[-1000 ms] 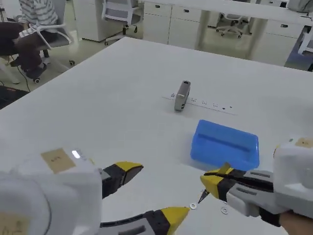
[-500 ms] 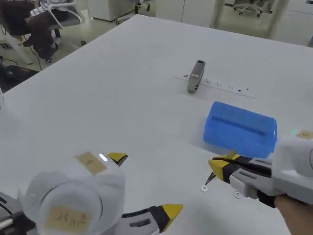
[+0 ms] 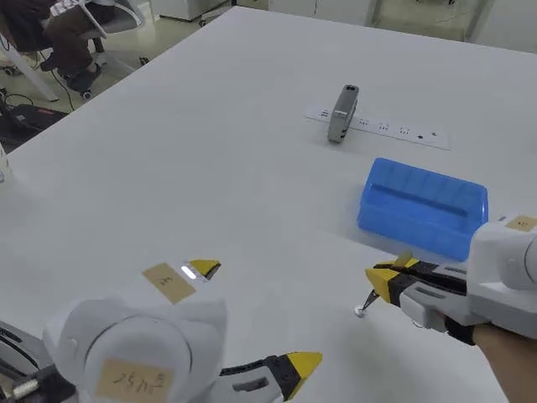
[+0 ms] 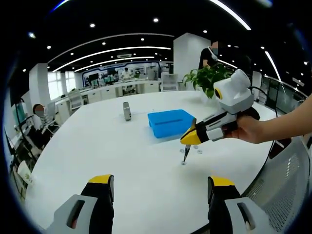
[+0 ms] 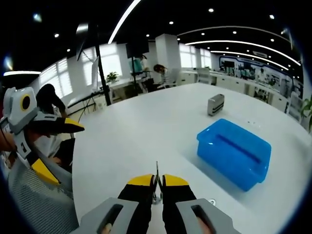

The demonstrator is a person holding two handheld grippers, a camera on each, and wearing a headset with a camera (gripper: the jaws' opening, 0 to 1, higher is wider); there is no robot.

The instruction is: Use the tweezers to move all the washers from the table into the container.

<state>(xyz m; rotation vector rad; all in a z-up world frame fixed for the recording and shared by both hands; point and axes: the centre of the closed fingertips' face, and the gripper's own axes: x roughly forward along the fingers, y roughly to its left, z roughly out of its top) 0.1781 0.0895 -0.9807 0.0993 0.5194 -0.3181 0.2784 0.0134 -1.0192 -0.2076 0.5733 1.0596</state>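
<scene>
Left gripper (image 3: 254, 316): nearest the camera, low over the white table (image 3: 210, 168), jaws spread wide and holding nothing.
Right gripper (image 3: 384, 281): just beyond and to the right, jaws clenched on the tweezers (image 3: 367, 300), which slant down from them to the table.
Washer (image 3: 359, 312): flat on the table at the tweezers' tips, touching them or very nearly. It lies between the two grippers, far nearer the right one.
Container (image 3: 424, 208): blue, open-topped, beyond the washer and slightly right. It is near but apart, its long side set across the path from the tips.
Coming move: judged from this layout, a short carry forward over the container's near wall, done by the right gripper alone.
Far end: a grey adapter (image 3: 342, 113) sits on a power strip (image 3: 394, 130), well apart from the work.
Unclear: whether the tips already pinch the washer. More washers (image 4: 199, 151) speckle the table by the tips in the left gripper view, too small to count. The container's floor is hard to read.
</scene>
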